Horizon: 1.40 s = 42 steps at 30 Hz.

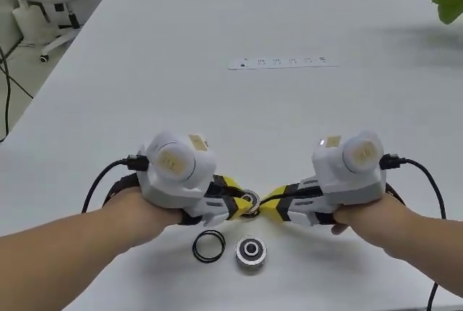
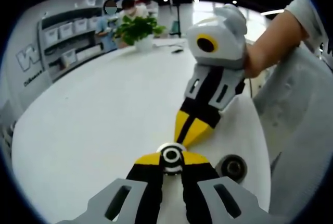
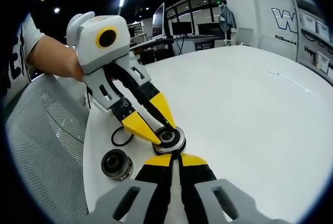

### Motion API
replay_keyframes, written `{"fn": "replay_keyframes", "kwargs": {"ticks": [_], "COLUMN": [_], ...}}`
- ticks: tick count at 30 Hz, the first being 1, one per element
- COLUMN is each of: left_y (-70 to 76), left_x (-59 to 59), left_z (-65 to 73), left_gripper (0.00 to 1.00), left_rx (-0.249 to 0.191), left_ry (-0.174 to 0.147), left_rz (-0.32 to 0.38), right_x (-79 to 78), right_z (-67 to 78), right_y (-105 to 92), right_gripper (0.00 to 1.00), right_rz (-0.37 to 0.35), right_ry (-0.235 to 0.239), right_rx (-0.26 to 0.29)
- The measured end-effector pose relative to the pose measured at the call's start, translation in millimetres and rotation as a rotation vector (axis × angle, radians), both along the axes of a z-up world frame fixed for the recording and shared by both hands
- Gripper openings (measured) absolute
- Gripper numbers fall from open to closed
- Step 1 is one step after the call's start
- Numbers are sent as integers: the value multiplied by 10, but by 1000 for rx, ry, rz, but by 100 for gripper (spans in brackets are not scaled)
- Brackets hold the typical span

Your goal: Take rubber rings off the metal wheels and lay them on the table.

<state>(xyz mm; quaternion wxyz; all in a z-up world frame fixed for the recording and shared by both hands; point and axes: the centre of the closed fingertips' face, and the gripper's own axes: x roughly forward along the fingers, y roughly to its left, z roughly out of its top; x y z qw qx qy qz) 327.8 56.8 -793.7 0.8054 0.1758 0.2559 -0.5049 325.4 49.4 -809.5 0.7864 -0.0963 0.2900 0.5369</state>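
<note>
The left gripper (image 1: 233, 202) reaches in from the left, low over the near edge of the desk (image 1: 304, 116). Its jaws are clamped on a metal wheel (image 1: 250, 201), and the left gripper view shows a yellow tip on either side of it. Below, close to the near edge and about midway along it, a loose rubber ring (image 1: 209, 246) lies flat on the desk. Just beside it to the right a second wheel (image 1: 251, 251) rests on its face; whether that one carries rubber is too small to tell. The right gripper (image 1: 269, 202) meets the metal wheel from the right, jaws together, with the tips against its dark rim. It cannot be told whether they have pinched the rubber or only touch it.

One ring appears to be off already, and the ring on the clamped wheel looks to be the one now being worked.

- **Tips skating off.** The closed right tips may slide off the rubber without catching it, since the ring sits tight on a smooth round rim.
- **Wheel twisting or popping out.** A hard pull could turn the wheel in the left jaws or force it out, because only two narrow tips hold a round metal part.
- **Knocking or rolling off the edge.** A dropped wheel would land near the second wheel and the loose rubber ring. It could knock either over the near edge, or roll off itself.
- **Ring springing away.** A stretched ring that lets go suddenly could fly off instead of being laid down.
</note>
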Motion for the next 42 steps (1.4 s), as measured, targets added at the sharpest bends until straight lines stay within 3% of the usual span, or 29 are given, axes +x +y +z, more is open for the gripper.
{"fn": "replay_keyframes", "kwargs": {"ticks": [14, 28, 32, 42], "left_y": [5, 3, 3, 1], "left_x": [6, 11, 10, 14], "left_z": [-6, -9, -8, -9], "left_gripper": [13, 13, 13, 13], "left_rx": [10, 15, 17, 26], "left_ry": [-13, -15, -16, -18], "left_rz": [-3, 9, 13, 18], "right_x": [20, 68, 106, 99], "right_z": [20, 69, 140, 157], "right_y": [-13, -35, -17, 2], "right_gripper": [0, 0, 0, 0], "right_rz": [-34, -108, -142, -148], "right_ry": [27, 97, 125, 141], "right_rx": [19, 86, 139, 161]}}
